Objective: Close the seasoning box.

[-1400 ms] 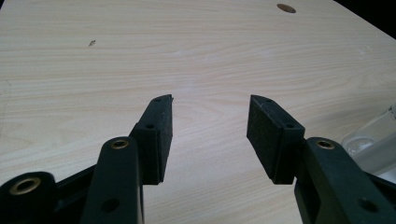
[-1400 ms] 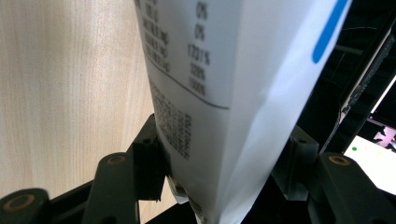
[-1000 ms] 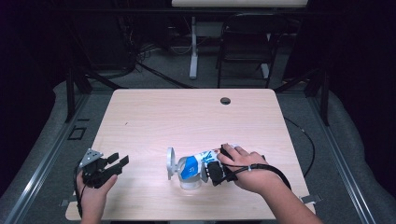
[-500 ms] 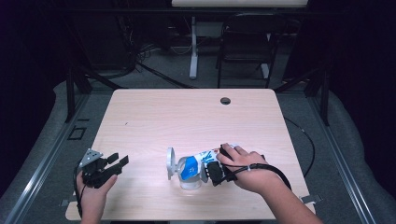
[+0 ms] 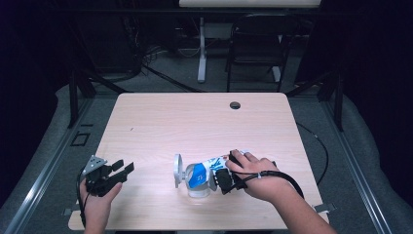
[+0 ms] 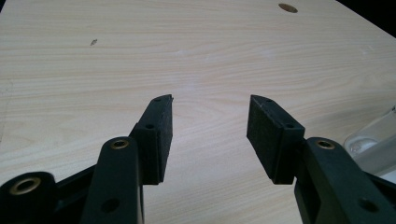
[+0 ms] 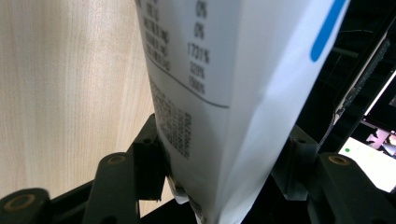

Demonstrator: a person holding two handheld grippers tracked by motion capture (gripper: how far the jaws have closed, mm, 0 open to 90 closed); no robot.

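Observation:
A white package with blue print (image 5: 200, 173) lies tipped on its side over a clear cup (image 5: 197, 191) near the table's front edge. A round white end (image 5: 178, 170) shows at the package's left. My right gripper (image 5: 215, 178) is shut on it. In the right gripper view the pads press both sides of the printed white package (image 7: 224, 93). At the table's front left corner my left gripper (image 5: 121, 170) is held open with nothing between its fingers. The left gripper view shows its jaws wide apart over bare wood, gripper (image 6: 210, 126), and the clear cup's edge (image 6: 373, 142) at the right.
The light wooden table (image 5: 195, 122) has a round cable hole (image 5: 235, 105) near its far edge. A dark chair (image 5: 255, 48) and a white stand (image 5: 201, 48) are on the floor behind the table. A black cable (image 5: 319, 146) trails off the right side.

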